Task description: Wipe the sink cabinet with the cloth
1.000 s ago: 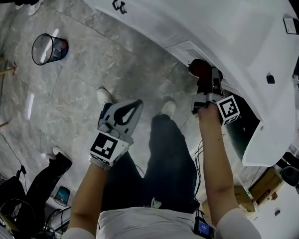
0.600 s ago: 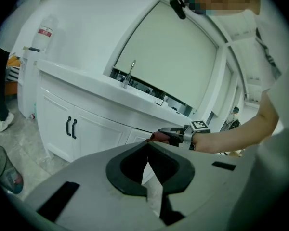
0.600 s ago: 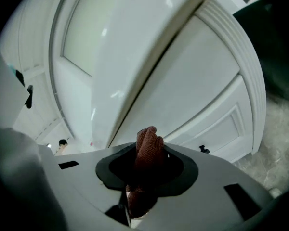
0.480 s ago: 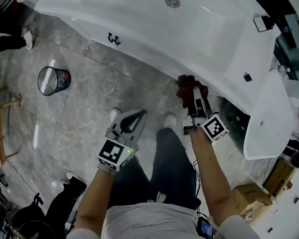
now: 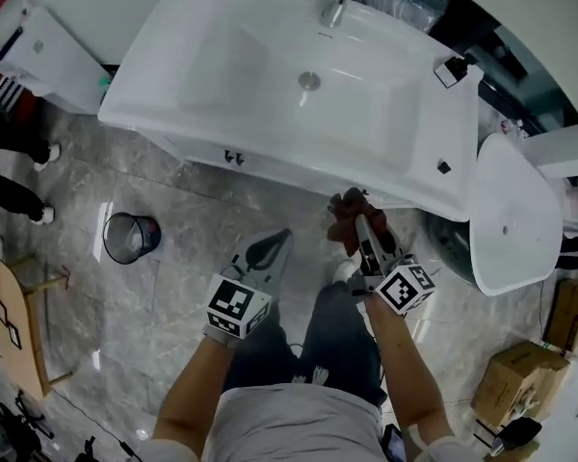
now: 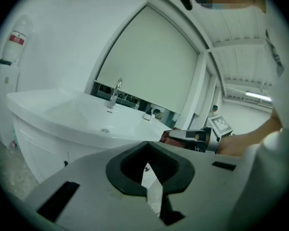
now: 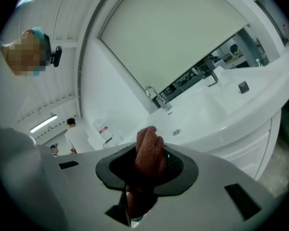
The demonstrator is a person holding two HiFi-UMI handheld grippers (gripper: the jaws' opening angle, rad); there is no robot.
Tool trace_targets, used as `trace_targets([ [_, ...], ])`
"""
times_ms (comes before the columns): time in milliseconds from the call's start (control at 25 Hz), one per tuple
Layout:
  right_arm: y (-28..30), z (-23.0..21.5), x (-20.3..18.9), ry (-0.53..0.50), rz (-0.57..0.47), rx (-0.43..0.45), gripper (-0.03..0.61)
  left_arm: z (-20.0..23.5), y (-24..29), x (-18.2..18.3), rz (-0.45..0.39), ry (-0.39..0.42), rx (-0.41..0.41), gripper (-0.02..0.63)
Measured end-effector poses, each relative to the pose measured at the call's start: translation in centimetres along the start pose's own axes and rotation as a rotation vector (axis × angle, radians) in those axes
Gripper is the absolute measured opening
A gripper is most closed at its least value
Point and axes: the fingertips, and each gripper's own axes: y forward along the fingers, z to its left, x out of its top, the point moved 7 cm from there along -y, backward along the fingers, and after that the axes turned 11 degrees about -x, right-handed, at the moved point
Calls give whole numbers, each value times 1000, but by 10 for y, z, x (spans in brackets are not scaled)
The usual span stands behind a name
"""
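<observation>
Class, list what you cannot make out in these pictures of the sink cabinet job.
The cabinet: head view, front mostly hidden under the sink and its overhanging rim.
The cloth: right gripper view, lower end sunk between the jaws.
Whether cloth touches cabinet: head view, the rim hides that spot.
The bin: head view, contents too small.

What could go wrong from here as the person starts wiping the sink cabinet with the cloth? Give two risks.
1. The cloth is a small bunched wad in the right gripper, so the hard jaw tips might scrape the cabinet rather than the fabric wiping it.
2. The sink rim overhangs the cabinet front, so little of it shows in the head view; the gripper may bump the rim.
</observation>
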Motion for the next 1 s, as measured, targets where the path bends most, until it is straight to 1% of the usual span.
trace_targets([
  [120, -14, 28, 22, -57, -38, 31, 106, -8, -3, 32, -2, 40, -35, 11],
  [200, -23, 41, 38, -92, -53, 51, 107, -15, -3, 48, -4, 56, -42, 11],
  [320, -36, 59, 57, -156, -48, 76, 107, -26, -4, 67, -14, 51, -35, 11],
  [400, -43, 72, 67, -196, -41, 103, 106, -36, -5, 79, -26, 37, -32, 11],
  [480, -51, 85, 78, -229, -41, 131, 106, -48, -6, 89, -30, 41, -35, 11],
  [600, -61, 102, 96, -255, -52, 182, 107, -63, -8, 106, -37, 70, -33, 11],
  [760, -75, 124, 125, -301, -86, 245, 107, -78, -10, 140, -87, 108, -42, 11],
  [1000, -108, 145, 154, -330, -134, 296, 107, -107, -22, 180, -100, 216, -59, 11],
])
